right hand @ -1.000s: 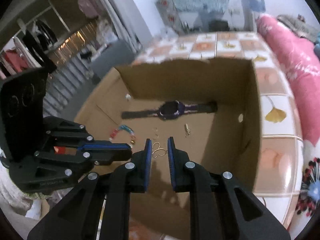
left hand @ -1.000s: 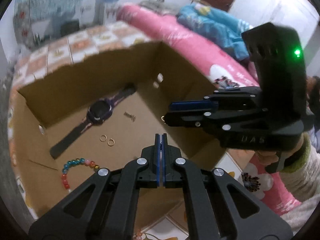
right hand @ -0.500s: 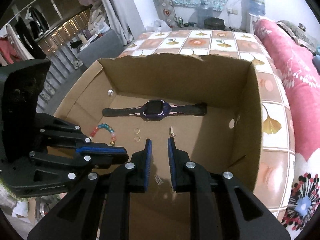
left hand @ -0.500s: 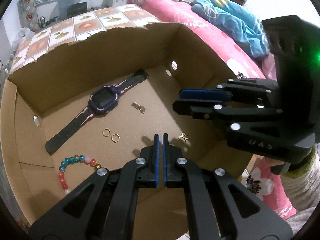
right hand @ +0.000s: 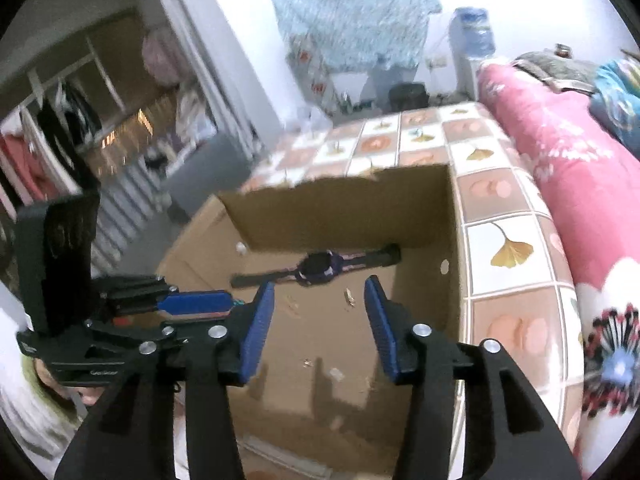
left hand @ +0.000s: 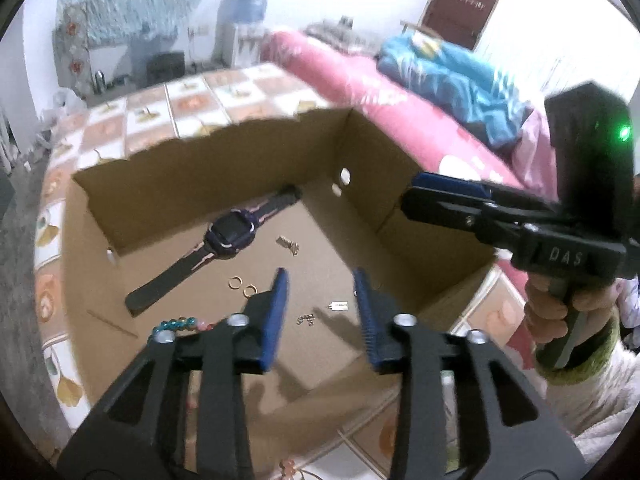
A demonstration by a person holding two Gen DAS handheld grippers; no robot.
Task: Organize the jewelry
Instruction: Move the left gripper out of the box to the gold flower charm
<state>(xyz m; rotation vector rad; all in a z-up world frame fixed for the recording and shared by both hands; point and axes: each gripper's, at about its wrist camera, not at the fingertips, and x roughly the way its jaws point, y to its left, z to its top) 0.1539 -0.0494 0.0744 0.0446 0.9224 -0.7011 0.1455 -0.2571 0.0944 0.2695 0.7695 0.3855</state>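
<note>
Both claws hang above the near edge of the cardboard box on the tiled tabletop. The left claw and the right claw have just been opening; each stands spread with nothing between its pads. The box floor lies mostly bare around the jewelry, walled on three sides, its far rim torn. The watch lies slantwise near the back wall. The left view shows two gold rings, a beaded bracelet partly hidden behind the claw, a small chain piece and a tag. The right view blurs these small pieces, but shows the tabletop's right edge meeting the pink bed.
</note>
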